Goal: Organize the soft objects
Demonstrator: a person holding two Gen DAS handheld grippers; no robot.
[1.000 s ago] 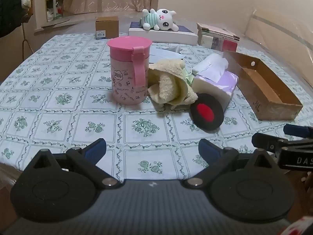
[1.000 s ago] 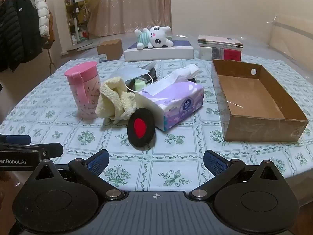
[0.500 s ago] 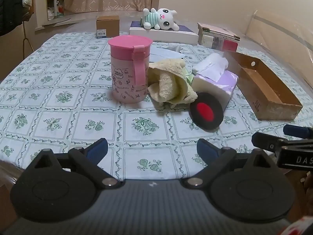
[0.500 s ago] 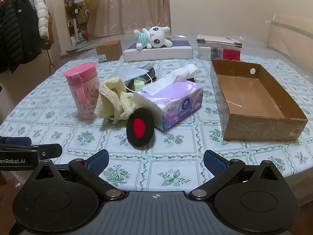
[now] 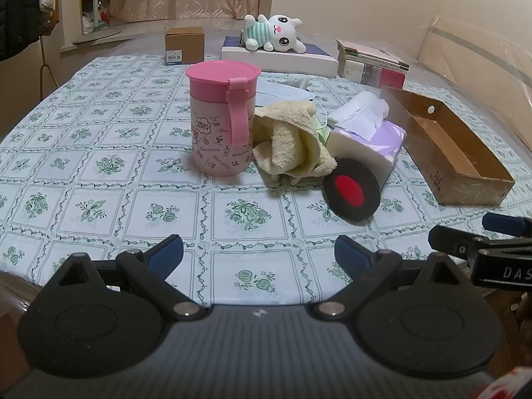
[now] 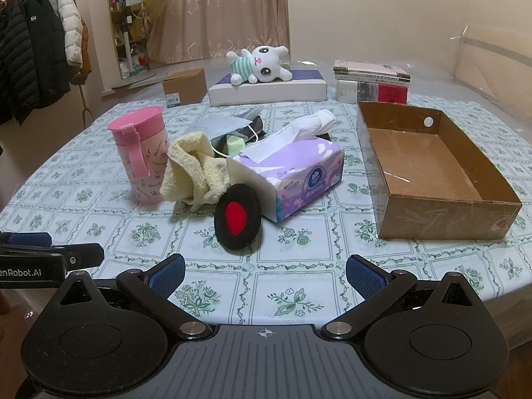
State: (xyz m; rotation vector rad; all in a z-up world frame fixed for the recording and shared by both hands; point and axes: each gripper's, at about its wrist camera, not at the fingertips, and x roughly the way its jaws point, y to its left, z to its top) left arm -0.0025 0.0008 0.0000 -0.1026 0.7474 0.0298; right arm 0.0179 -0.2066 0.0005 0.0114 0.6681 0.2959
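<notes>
A yellow towel (image 5: pixel 292 143) (image 6: pixel 193 169) lies crumpled mid-table between a pink cup (image 5: pixel 221 116) (image 6: pixel 139 158) and a purple tissue pack (image 5: pixel 365 139) (image 6: pixel 292 173). A black round pad with a red centre (image 5: pixel 352 191) (image 6: pixel 237 219) leans against the pack. A face mask (image 6: pixel 229 124) lies behind the towel. An empty cardboard box (image 5: pixel 455 149) (image 6: pixel 432 166) stands at the right. My left gripper (image 5: pixel 259 256) and right gripper (image 6: pixel 264 274) are both open and empty at the near table edge, short of the pile.
A plush bunny (image 6: pixel 259 66) lies on a flat white box (image 6: pixel 266 89) at the far edge. Books (image 6: pixel 370 81) and a small carton (image 6: pixel 184 86) stand beside it. Coats (image 6: pixel 33 50) hang at the left. The table has a floral cloth (image 5: pixel 99 166).
Both grippers have drifted slightly; the left view has shifted a little. Nothing on the table has moved, and both grippers stay open.
</notes>
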